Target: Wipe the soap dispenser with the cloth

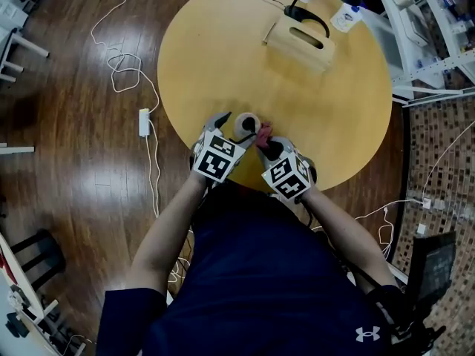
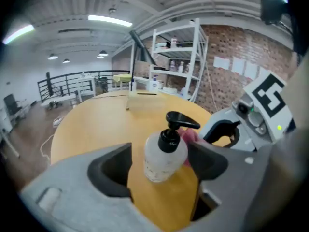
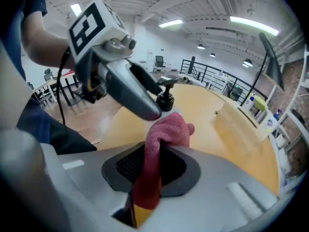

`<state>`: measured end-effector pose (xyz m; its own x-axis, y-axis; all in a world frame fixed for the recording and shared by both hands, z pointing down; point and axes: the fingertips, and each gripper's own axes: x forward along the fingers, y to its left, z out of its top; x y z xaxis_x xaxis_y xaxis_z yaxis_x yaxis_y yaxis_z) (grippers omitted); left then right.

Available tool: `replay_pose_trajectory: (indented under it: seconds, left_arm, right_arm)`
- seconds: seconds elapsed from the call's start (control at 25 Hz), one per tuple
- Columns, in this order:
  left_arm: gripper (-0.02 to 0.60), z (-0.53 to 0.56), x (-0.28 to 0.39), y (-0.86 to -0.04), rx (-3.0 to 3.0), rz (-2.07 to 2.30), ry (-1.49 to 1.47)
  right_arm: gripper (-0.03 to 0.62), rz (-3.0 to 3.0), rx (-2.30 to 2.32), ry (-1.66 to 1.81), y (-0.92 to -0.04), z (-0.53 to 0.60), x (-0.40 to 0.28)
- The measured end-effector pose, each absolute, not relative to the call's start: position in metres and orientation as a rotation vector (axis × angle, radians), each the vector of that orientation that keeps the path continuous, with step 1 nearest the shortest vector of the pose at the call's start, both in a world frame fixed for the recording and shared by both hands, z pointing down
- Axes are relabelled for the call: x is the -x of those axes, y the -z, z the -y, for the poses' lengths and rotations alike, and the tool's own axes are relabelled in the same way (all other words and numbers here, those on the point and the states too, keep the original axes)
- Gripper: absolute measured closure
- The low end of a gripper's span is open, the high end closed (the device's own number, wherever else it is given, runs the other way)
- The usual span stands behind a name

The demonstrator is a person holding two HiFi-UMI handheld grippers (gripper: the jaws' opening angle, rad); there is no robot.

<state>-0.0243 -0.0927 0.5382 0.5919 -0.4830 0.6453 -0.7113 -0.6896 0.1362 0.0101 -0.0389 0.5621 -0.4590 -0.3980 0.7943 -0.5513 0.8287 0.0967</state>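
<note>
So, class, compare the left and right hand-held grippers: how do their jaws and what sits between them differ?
The left hand-held gripper has its jaws wide apart; the right hand-held gripper has them closed. The left has the soap dispenser standing between its pads, not gripped; the right pinches the red cloth. Both are grey and held over the table.

Table: round, light yellow wood (image 1: 215, 58), on dark plank floor (image 1: 67, 169).
Near edge: clear soap dispenser (image 1: 247, 124), black pump, upright.
Far side: wooden box (image 1: 300, 43) with slot handle; black stand base (image 1: 308, 17) behind it.
Floor: white cables (image 1: 122, 69), power strip (image 1: 144, 122).
</note>
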Motion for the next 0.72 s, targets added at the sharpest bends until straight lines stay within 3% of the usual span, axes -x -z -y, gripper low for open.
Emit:
replay_pose_trajectory:
  seconds: [0.16,0.48,0.72]
  left_arm:
    - [0.270,0.096,0.012,-0.549,-2.424,0.987,-0.847]
    - [0.268,0.074,0.005,-0.543,-2.691,0.294,-1.037]
    - [0.241,0.080,0.011,-0.532,-2.542,0.841,-0.839]
  right_arm:
    - [0.519,2.042,-0.707,-0.168,-0.577,0.057,-0.013]
    - [0.519,2.039,-0.592,-0.359,-0.602,0.024,-0.018]
    - [0.519,2.143,-0.734,-0.284,-0.545,0.033,-0.018]
